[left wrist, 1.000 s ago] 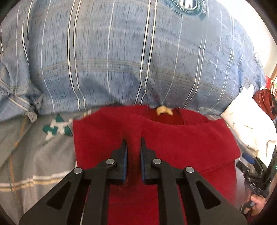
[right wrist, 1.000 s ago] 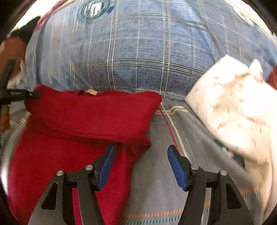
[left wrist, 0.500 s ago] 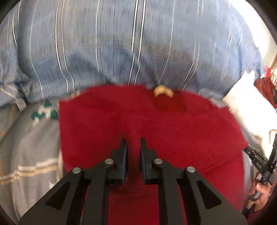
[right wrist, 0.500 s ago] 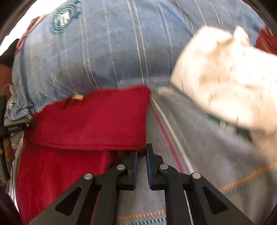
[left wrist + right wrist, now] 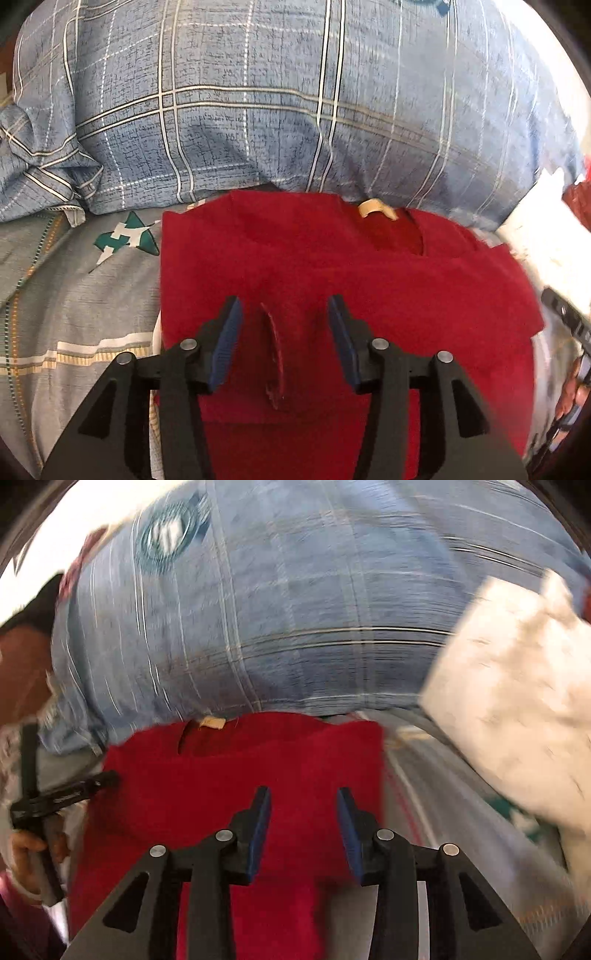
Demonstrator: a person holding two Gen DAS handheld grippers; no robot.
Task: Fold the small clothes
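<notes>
A red garment (image 5: 369, 288) lies folded on the grey bedsheet (image 5: 74, 302), its collar with a beige tag (image 5: 373, 207) against the blue plaid pillow. My left gripper (image 5: 284, 325) is open just above the garment's left part; a pinched ridge of red cloth (image 5: 273, 350) stands between its jaws, untouched. My right gripper (image 5: 303, 812) is open over the garment's right part (image 5: 258, 768), holding nothing. The left gripper shows at the left edge of the right wrist view (image 5: 66, 794).
A large blue plaid pillow (image 5: 277, 110) lies right behind the garment. A white folded cloth (image 5: 517, 709) lies to the right on the sheet. The right wrist view is blurred by motion.
Both grippers were shut on the red garment half a second ago and are now open. The cloth has dropped onto the folded garment. The right gripper has shifted left over the garment.
</notes>
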